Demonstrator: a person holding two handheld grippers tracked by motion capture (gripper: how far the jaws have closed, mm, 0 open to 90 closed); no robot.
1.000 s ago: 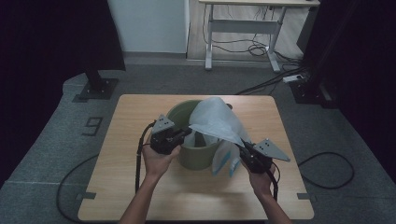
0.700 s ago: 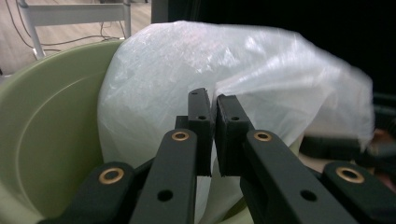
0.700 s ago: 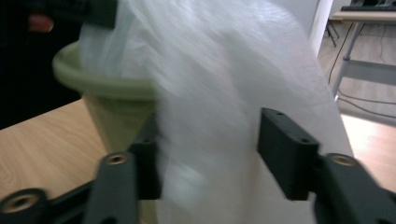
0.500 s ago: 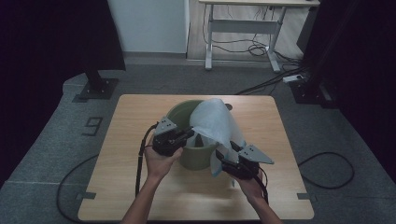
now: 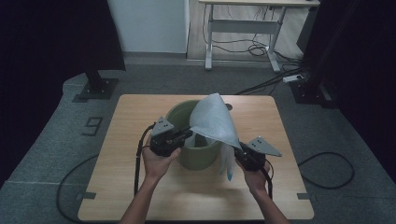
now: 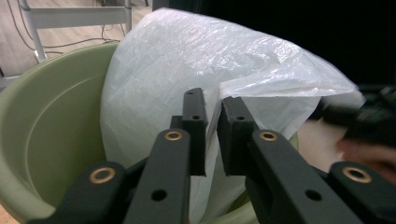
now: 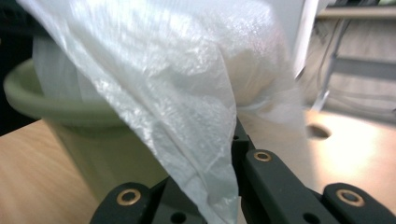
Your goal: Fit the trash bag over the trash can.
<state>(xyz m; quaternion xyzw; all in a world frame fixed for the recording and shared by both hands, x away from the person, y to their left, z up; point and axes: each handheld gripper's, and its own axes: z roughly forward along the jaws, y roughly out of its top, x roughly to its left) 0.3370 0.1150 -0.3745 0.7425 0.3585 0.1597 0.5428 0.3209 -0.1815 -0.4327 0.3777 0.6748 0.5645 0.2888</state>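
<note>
High view: left hand-held gripper (image 5: 183,136) at the near-left rim of the round pale-green plastic bucket (image 5: 198,156), mid-table. Its jaws have just been opening slightly; left gripper view shows a narrow gap with an edge of the thin white translucent plastic bag (image 6: 224,60) in it — can't tell if the pads press. Bag sits partly inside the bucket, the rest tented above the rim and draped over the right side. Right hand-held gripper (image 5: 239,156), just right of the bucket, is clamped on the bag's corner. Light wooden table (image 5: 140,112) bare around, edges well apart.
</note>
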